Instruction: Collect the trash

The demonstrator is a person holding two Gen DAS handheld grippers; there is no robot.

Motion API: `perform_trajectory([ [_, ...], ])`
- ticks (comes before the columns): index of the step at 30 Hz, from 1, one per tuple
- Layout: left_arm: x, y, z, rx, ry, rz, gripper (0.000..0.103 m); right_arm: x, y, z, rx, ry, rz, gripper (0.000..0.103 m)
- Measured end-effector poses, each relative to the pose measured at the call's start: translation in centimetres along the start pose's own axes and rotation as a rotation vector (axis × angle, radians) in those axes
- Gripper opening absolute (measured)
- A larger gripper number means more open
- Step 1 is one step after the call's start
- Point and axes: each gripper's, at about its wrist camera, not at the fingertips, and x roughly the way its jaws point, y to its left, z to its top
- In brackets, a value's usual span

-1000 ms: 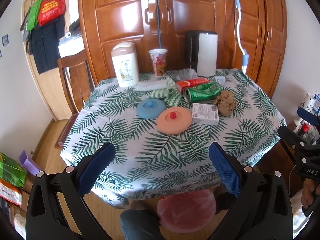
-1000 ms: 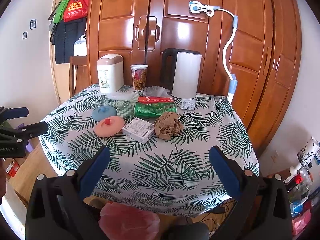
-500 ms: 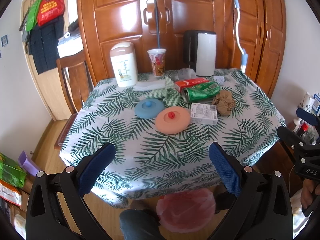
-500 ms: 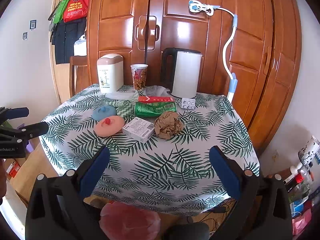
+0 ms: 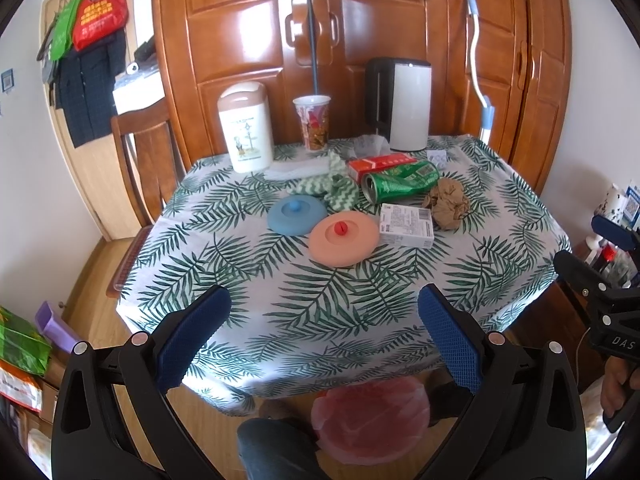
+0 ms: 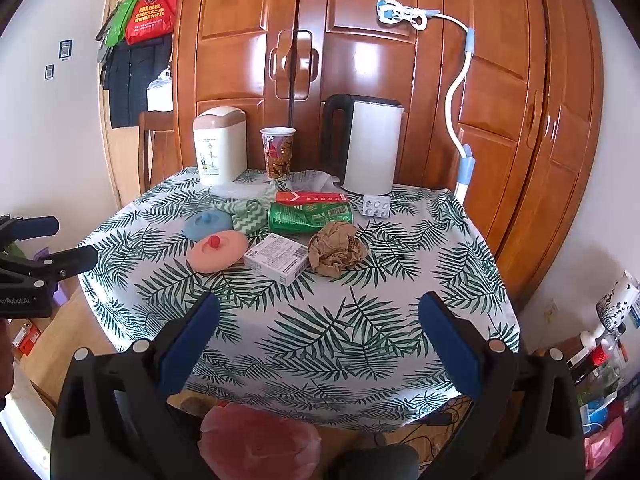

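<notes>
While both grippers, left gripper (image 5: 322, 320) and right gripper (image 6: 320, 320), hover short of the tabletop (image 6: 360, 332), jaws wide and empty, we've collected nothing: crushed can (image 6: 310, 216), paper wad (image 6: 336, 249) and box (image 6: 277, 258) sit mid-table.

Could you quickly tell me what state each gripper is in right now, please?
Left gripper: open, holding nothing, short of the table.
Right gripper: open, holding nothing, also short of the table.

Readable: "DAS" in white on black right gripper (image 5: 614, 240) body; "enRobot.AI" on black left gripper (image 6: 60, 240) body. Other print illegible.
</notes>
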Motion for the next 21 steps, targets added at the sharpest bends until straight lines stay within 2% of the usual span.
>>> perform_trajectory([
  [15, 0.05, 0.04, 0.03, 0.006, 0.003, -0.006, 0.097, -0.13, -0.02, -0.04, 0.006, -0.008, 0.006, 0.098],
  [21, 0.03, 0.1, -0.04, 0.007, -0.01, -0.023, 0.097, -0.84, -0.26, -0.36, 0.024, -0.077, 0.041, 0.098],
])
